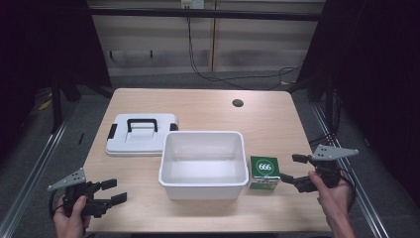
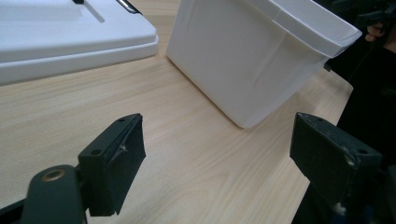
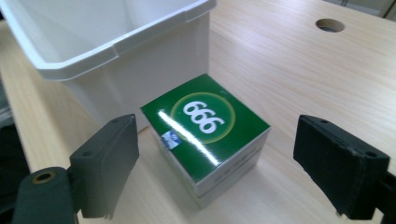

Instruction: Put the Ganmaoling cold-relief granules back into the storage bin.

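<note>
A green and white box marked 666 [image 1: 264, 172] [image 3: 207, 135] stands on the wooden table just right of an empty white plastic tub [image 1: 203, 163] [image 3: 107, 42] [image 2: 261, 51]. My right gripper [image 1: 294, 170] [image 3: 217, 163] is open, its jaws spread wide on either side of the box without touching it. My left gripper [image 1: 113, 192] [image 2: 219, 158] hovers open over bare table near the front left corner, pointed at the tub's lower corner, nothing between its jaws.
A white lid with a black handle [image 1: 142, 134] [image 2: 70, 37] lies flat left of the tub. A round cable hole [image 1: 237, 103] [image 3: 329, 24] sits at the table's back right. The table edge [image 1: 208, 229] is close in front of both hands.
</note>
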Motion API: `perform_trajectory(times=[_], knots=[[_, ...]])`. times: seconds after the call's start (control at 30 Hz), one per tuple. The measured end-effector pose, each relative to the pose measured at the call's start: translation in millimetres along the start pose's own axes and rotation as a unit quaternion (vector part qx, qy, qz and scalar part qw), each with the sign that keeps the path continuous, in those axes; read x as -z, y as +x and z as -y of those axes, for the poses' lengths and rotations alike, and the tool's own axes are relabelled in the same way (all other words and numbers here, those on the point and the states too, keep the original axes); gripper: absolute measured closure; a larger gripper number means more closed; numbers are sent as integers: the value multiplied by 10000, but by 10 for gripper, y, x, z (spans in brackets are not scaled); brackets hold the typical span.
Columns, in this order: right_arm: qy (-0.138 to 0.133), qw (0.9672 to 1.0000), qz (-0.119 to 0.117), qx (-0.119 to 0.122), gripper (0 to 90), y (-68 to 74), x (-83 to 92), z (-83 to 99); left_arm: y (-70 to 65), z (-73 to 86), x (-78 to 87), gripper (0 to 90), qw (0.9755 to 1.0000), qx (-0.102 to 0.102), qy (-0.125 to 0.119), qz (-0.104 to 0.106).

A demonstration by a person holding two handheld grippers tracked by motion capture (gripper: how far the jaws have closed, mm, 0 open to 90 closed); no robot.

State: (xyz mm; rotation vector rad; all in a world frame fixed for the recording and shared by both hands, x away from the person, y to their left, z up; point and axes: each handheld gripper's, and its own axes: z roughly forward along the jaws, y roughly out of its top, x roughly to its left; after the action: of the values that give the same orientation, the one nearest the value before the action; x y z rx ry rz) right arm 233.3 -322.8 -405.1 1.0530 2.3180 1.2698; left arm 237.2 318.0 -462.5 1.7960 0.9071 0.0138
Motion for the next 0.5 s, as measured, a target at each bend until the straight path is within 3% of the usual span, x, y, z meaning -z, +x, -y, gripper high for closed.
perform_trajectory(times=[0.13,0.5], knots=[[135,9994,-48,316,144,10,-12,-109,1,1,3,180,10000,9,-4,20],[538,9965,-339,543,149,0,-103,-274,-3,2,2,180,10000,8,11,36]])
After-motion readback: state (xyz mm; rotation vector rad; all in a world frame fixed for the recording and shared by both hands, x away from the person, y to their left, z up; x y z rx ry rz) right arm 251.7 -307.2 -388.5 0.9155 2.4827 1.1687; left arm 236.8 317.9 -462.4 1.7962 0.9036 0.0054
